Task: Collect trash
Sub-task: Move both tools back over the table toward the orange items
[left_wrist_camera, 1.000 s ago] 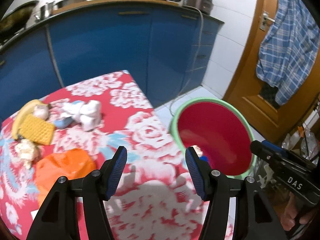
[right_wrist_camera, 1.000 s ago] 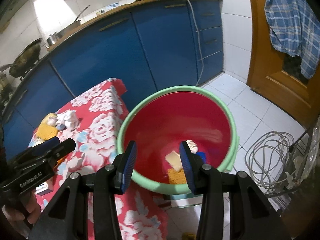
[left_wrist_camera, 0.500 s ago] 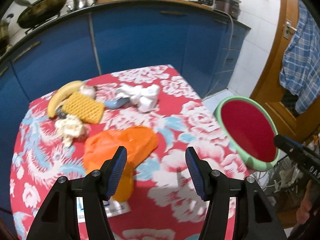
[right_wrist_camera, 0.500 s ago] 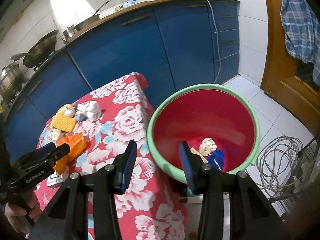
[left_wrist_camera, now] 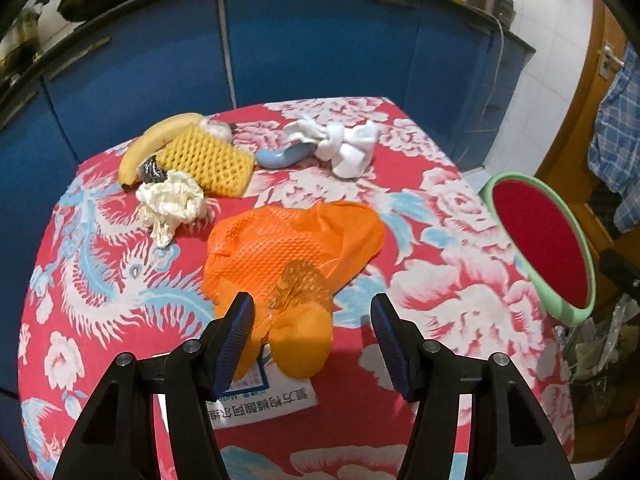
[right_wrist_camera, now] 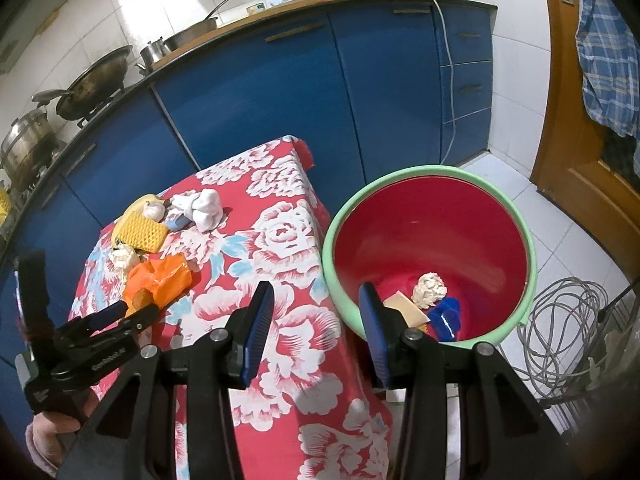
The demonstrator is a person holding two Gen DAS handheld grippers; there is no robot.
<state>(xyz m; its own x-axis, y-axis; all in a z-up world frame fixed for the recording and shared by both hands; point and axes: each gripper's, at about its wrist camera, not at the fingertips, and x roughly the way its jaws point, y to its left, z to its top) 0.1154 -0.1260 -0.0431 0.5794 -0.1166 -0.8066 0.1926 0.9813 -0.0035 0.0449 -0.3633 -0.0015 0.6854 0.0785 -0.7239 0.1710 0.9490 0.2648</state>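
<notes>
The left claw [left_wrist_camera: 312,334] hangs over the table [left_wrist_camera: 460,300], which has a red cloth with white flowers. Its two blue pads are apart and nothing is squeezed between them. Just under them lies an orange bag [left_wrist_camera: 292,248], crumpled flat. Part of the bag lies on a white paper [left_wrist_camera: 264,402] with writing on it.

Farther back on the table is more trash. A white paper ball [left_wrist_camera: 172,202] lies to the left of the bag. Behind it is a yellow net [left_wrist_camera: 208,160], touching a banana [left_wrist_camera: 156,144]. To the right are a blue thing [left_wrist_camera: 282,157] and a white cloth wad [left_wrist_camera: 344,146], touching each other.

The right claw [right_wrist_camera: 316,334] is held above the table edge and the bin [right_wrist_camera: 516,216]. Its pads are apart too, and it holds nothing. The bin is red inside with a green rim and stands on the floor just beside the table. In the bin lie a white paper ball, a blue piece [right_wrist_camera: 446,314] and a tan piece [right_wrist_camera: 404,306]. A grey cable [right_wrist_camera: 560,320] lies coiled on the floor near the bin.
</notes>
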